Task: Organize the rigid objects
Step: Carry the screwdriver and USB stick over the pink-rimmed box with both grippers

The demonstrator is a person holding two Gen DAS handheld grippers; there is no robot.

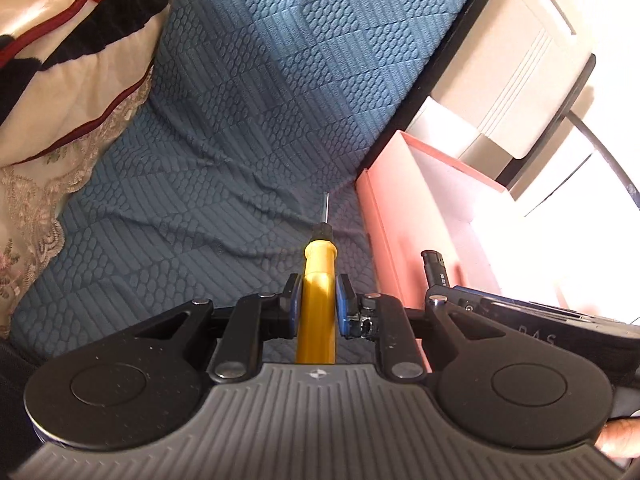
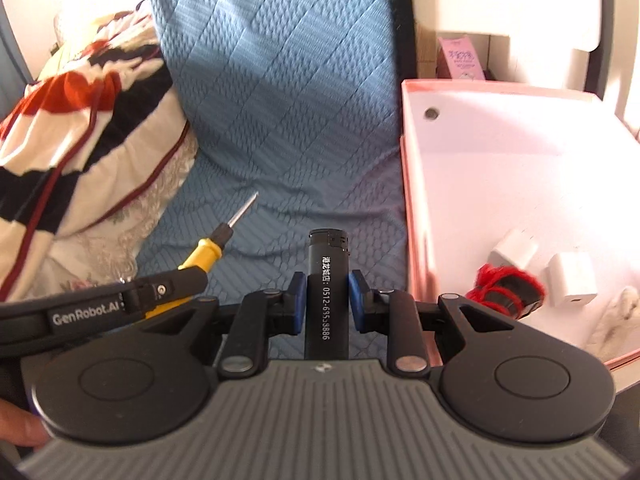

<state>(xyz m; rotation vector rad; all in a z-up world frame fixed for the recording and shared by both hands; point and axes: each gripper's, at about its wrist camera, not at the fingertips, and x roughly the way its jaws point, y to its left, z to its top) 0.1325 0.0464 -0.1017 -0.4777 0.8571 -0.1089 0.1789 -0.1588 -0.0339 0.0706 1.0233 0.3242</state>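
My left gripper (image 1: 318,292) is shut on a yellow-handled screwdriver (image 1: 318,276), its metal tip pointing forward above the blue quilted cover. The screwdriver also shows in the right wrist view (image 2: 206,252), at the left. My right gripper (image 2: 327,294) is shut on a black lighter (image 2: 327,276) with white print, held upright above the cover. The lighter's top shows in the left wrist view (image 1: 434,264), at the right. A pink box (image 2: 405,168) with a white inside stands to the right of both grippers.
In the box lie two white chargers (image 2: 514,250) (image 2: 572,280), a red-and-black yarn bundle (image 2: 506,286) and a bit of white cloth (image 2: 618,312). A patterned quilt (image 2: 80,152) is heaped at the left. A pink carton (image 2: 460,58) stands behind the box.
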